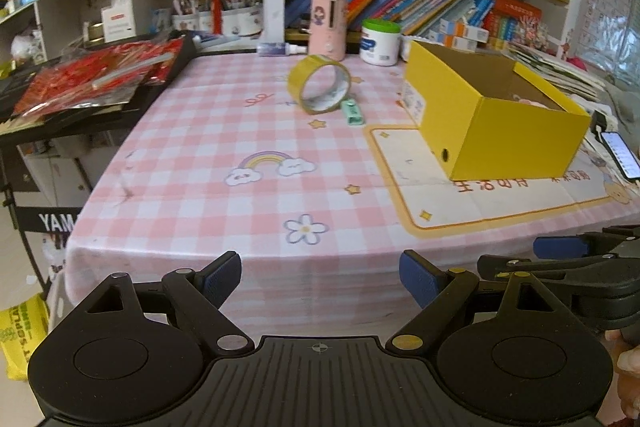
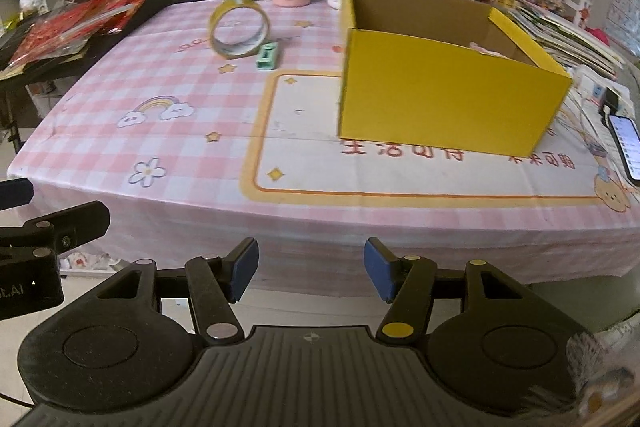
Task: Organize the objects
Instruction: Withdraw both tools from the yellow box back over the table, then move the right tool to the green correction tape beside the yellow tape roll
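An open yellow cardboard box point(image 1: 500, 115) point(image 2: 440, 87) stands on the right of the pink checked tablecloth point(image 1: 224, 131), with something pale pink barely showing inside. Left of it a yellow tape roll point(image 1: 320, 89) point(image 2: 239, 29) stands on edge, touching a small mint-green item point(image 1: 352, 111) point(image 2: 268, 55). Behind are a pink cylinder point(image 1: 328, 25), a white jar with a green lid point(image 1: 380, 43) and a small lying bottle point(image 1: 276, 49). My left gripper point(image 1: 320, 275) is open and empty before the table's front edge. My right gripper point(image 2: 311, 267) is open too, narrower, holding nothing.
A phone point(image 1: 622, 155) point(image 2: 626, 147) lies lit at the table's right edge by stacked papers. Red packets point(image 1: 96, 79) rest on a black stand left of the table. Shelves of books and pen pots fill the back. A yellow bag point(image 1: 22, 339) hangs low left.
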Tool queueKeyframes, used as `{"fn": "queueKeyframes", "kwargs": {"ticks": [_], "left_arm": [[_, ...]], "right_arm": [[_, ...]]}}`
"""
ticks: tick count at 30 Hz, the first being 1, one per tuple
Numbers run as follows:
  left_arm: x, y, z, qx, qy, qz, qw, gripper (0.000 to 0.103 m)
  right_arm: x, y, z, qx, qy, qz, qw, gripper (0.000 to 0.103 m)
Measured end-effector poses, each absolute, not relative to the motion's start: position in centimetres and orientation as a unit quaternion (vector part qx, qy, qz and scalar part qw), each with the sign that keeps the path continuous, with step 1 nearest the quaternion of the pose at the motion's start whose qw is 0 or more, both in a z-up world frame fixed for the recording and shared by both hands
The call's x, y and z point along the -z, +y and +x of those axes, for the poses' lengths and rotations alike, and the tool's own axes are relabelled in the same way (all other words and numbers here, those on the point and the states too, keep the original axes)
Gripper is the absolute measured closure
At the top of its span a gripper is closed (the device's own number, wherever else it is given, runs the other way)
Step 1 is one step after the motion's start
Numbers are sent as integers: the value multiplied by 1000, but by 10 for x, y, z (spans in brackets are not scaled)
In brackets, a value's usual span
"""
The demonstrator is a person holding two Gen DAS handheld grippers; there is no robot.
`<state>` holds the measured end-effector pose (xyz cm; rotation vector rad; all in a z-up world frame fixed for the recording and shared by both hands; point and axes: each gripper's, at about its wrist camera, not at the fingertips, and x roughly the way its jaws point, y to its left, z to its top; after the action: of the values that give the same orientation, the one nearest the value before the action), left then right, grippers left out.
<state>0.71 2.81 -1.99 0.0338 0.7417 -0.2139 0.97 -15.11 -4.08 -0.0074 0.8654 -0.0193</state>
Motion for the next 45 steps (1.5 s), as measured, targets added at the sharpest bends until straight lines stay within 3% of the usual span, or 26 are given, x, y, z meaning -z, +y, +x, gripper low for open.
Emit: {"fn": "queueKeyframes", "kwargs": {"ticks": [26, 45], "left_arm": [[19, 74, 16, 66, 355, -14, 932, 15], [13, 73, 93, 44, 342, -28, 938, 17]], "right_arm": [[34, -99, 33, -42, 406, -37, 912, 47], [30, -101, 112, -65, 388, -34, 919, 51]]}}
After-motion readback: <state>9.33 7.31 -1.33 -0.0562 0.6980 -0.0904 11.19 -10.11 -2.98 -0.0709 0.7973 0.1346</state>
